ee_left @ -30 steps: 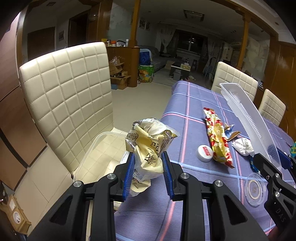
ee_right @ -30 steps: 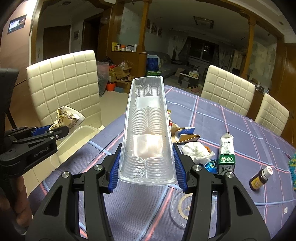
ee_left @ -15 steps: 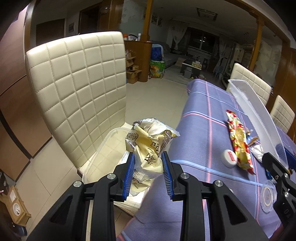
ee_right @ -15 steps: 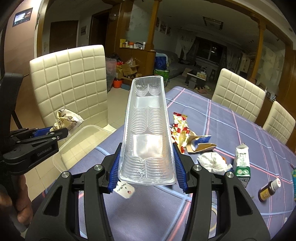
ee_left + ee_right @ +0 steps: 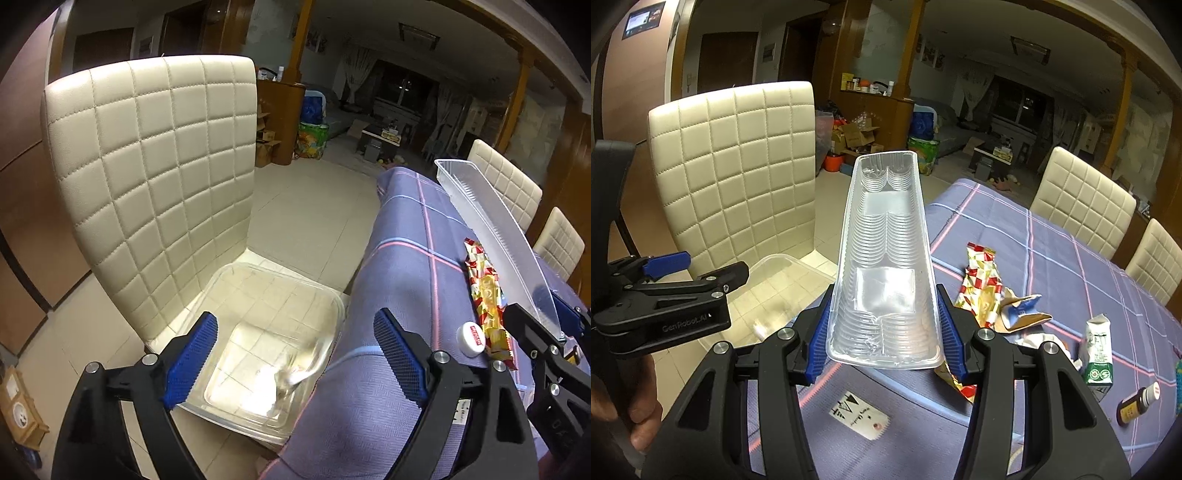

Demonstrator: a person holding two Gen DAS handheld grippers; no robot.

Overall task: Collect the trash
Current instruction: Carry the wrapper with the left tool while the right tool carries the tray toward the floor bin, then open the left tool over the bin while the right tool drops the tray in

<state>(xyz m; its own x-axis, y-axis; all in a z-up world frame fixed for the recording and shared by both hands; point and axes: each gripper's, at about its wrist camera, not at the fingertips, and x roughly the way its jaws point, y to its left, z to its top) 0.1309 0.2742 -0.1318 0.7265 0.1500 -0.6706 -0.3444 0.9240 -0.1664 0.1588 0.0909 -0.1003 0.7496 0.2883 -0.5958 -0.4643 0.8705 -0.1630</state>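
My left gripper (image 5: 295,356) hangs over a clear plastic bin (image 5: 334,295) on a cream chair seat. Its jaws are opening with nothing pressed between them. A pale blurred shape (image 5: 295,371), the crumpled paper bag, is falling into the bin. In the right wrist view the same gripper (image 5: 685,271) is at the left with a pale blur (image 5: 759,326) below it. My right gripper (image 5: 882,343) is shut on a long clear ridged plastic tray (image 5: 886,258), held over the table's corner and pointing away from me.
A purple checked tablecloth (image 5: 1015,236) covers the table. On it lie a red and gold wrapper (image 5: 979,288), a torn packet (image 5: 1023,314), a small carton (image 5: 1099,354), a brown bottle (image 5: 1137,404), a white cap (image 5: 471,338) and a paper label (image 5: 860,413). A quilted chair back (image 5: 147,184) rises behind the bin.
Both grippers moved left towards the chair. The left gripper opened wide and the crumpled paper bag left its jaws and fell towards the bin. The right keeps its hold on the tray.
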